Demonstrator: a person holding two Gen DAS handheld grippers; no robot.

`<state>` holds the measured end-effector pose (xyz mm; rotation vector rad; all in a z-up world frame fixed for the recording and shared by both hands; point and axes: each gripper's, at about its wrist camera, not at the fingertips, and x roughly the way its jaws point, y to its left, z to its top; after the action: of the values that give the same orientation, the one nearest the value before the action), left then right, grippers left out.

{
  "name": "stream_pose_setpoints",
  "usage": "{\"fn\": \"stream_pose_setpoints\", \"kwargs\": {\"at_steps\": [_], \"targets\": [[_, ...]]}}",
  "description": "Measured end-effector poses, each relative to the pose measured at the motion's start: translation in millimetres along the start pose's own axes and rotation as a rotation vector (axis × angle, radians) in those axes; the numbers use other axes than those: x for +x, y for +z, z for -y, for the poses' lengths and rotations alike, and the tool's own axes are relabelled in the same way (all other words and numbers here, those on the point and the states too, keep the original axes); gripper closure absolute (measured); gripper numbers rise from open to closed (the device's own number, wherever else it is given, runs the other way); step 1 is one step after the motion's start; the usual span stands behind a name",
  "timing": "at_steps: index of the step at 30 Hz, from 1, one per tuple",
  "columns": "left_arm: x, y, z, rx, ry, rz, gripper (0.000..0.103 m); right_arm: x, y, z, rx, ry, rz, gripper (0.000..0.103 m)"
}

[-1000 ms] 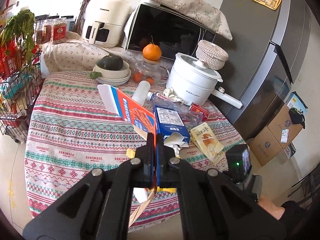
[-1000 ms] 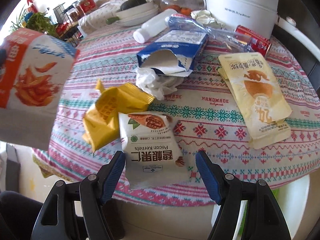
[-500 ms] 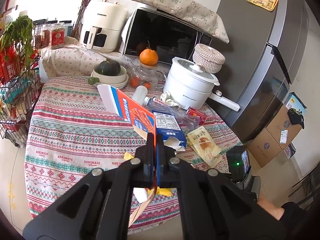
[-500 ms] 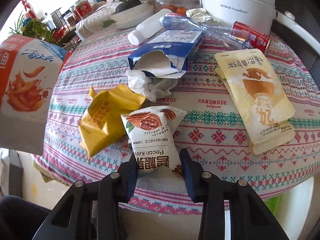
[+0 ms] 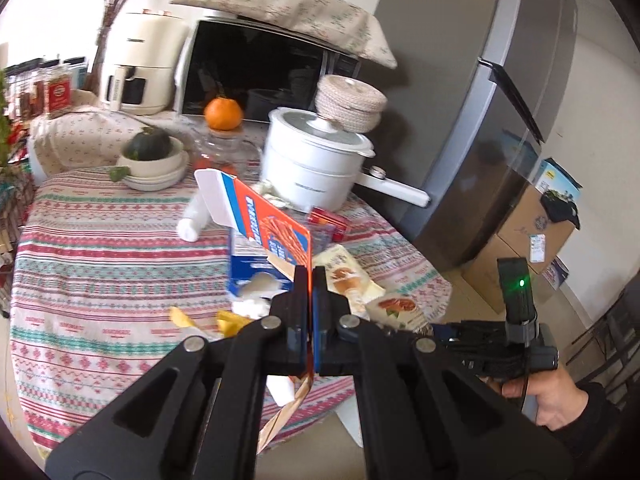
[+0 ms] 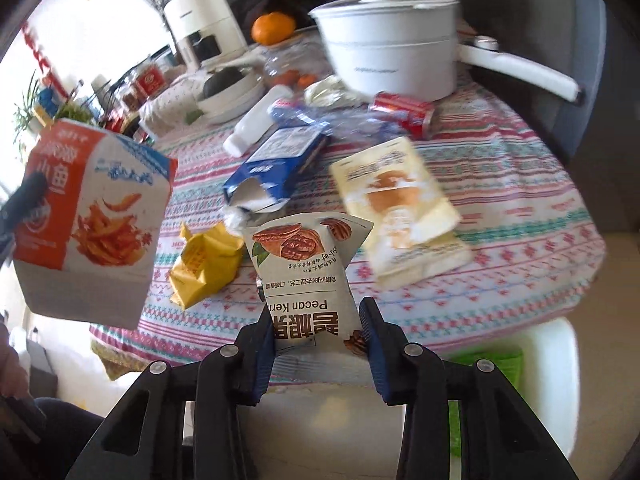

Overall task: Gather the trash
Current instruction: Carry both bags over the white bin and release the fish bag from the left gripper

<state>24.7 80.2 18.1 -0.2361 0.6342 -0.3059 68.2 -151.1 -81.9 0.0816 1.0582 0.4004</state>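
Note:
My left gripper (image 5: 311, 280) is shut on an orange and white snack box (image 5: 264, 220), held edge-on above the table; the box also shows at the left of the right wrist view (image 6: 92, 216). My right gripper (image 6: 318, 320) is shut on a white pecan kernel packet (image 6: 308, 276), lifted off the table near its front edge. On the patterned tablecloth (image 6: 520, 208) lie a yellow wrapper (image 6: 204, 264), a torn blue carton (image 6: 276, 164), a cream pouch (image 6: 396, 208), a red can (image 6: 404, 112) and a white bottle (image 6: 256, 124).
A white pot (image 6: 388, 48), bowls with a squash (image 5: 154, 160), an orange (image 5: 223, 113), a microwave (image 5: 264, 68) and an air fryer (image 5: 136, 72) stand at the back. A fridge (image 5: 500, 120) and cardboard boxes (image 5: 524, 248) are to the right. A white bin with green lining (image 6: 500, 364) sits below the table edge.
My right gripper has lifted the pecan packet off the table and pulled back. My left gripper has swung right with the snack box.

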Motion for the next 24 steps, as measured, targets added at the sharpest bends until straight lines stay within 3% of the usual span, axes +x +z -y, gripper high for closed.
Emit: {"fn": "stream_pose_setpoints", "kwargs": {"at_steps": [13, 24], "targets": [[48, -24, 110, 0.16, -0.157, -0.096, 0.101, -71, -38, 124, 0.185, -0.091, 0.063, 0.061], [100, -79, 190, 0.31, -0.257, -0.239, 0.101, -103, -86, 195, 0.266, -0.146, 0.06, 0.061]]}}
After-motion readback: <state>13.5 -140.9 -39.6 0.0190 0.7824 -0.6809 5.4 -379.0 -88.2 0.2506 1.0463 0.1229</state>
